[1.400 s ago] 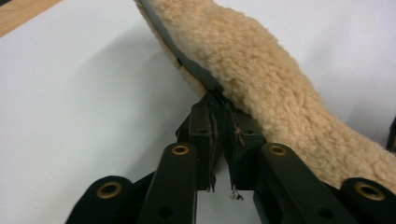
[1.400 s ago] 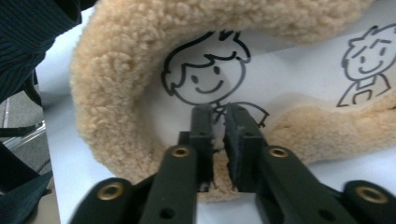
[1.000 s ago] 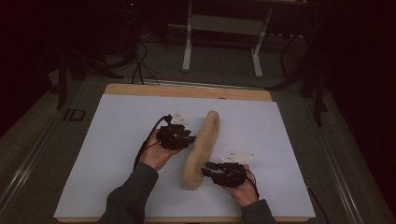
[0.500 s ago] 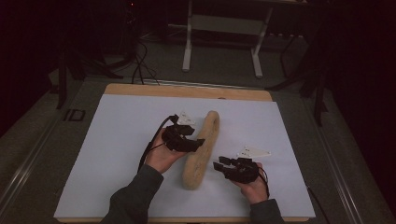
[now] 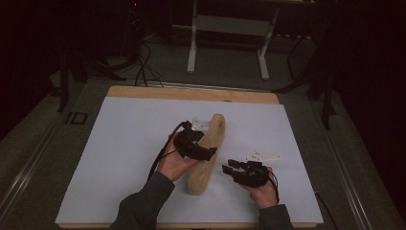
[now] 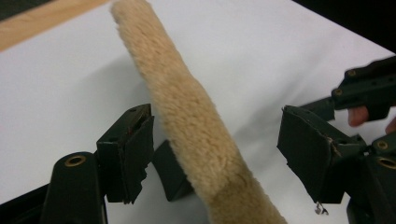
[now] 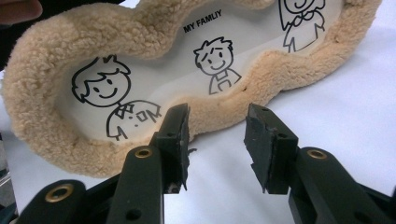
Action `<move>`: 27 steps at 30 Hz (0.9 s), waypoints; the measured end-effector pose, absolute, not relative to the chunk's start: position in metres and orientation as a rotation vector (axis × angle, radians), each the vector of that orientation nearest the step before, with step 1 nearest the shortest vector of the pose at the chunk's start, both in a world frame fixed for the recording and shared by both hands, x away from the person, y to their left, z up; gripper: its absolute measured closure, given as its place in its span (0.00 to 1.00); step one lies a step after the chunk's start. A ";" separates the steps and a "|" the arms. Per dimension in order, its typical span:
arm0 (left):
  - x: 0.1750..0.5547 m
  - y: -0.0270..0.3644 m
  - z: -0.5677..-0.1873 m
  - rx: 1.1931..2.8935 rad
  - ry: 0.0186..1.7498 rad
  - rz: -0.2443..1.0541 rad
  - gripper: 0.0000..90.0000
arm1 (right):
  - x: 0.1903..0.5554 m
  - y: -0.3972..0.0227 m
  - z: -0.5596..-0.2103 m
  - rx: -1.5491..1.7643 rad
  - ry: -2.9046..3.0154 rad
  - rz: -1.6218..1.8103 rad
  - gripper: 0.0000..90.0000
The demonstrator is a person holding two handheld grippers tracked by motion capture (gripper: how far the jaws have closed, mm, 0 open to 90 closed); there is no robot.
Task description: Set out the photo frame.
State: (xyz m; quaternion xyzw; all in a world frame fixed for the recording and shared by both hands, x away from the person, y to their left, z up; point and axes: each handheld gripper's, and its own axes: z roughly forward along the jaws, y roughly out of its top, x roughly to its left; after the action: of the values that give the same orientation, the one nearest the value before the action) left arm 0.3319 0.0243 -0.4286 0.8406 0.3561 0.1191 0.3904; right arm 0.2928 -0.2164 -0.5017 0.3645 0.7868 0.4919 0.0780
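Note:
A long tan fleece cushion [image 5: 214, 139] stands on its edge on the white sheet [image 5: 119, 143]. Its inner face [image 7: 140, 84] is printed with cartoon figures and the words "MY FAMLIY". My left gripper [image 5: 211, 152] straddles the cushion's fuzzy rim [image 6: 187, 107]. Its jaws have just been opening and stand wide, with neither pad touching the fleece, so my left gripper [image 6: 219, 158] is open. My right gripper [image 5: 229, 167] hovers just right of the cushion's near end. In its own view my right gripper [image 7: 217, 140] is open after opening slightly, with nothing between the jaws.
The sheet lies on a wooden tabletop [image 5: 191, 93] whose bare strip shows at the far edge. Beyond the table stand metal frame legs [image 5: 192, 48] and floor cables [image 5: 141, 67]. Bare sheet spreads left of my left hand and right of my right hand.
The left jaws opened off the cushion's rim. My right gripper drew back to the right, away from the cushion's near end. The cushion stays upright.

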 end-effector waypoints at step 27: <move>0.333 0.018 -0.446 2.186 0.997 0.225 0.42 | 0.293 -0.221 -0.501 1.106 2.341 1.468 0.66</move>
State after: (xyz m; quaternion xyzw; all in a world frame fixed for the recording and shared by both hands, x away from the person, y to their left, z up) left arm 0.3333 0.0182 -0.4460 0.8465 0.3861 0.0869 0.3562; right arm 0.2931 -0.2207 -0.5013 0.3703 0.7839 0.4915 0.0827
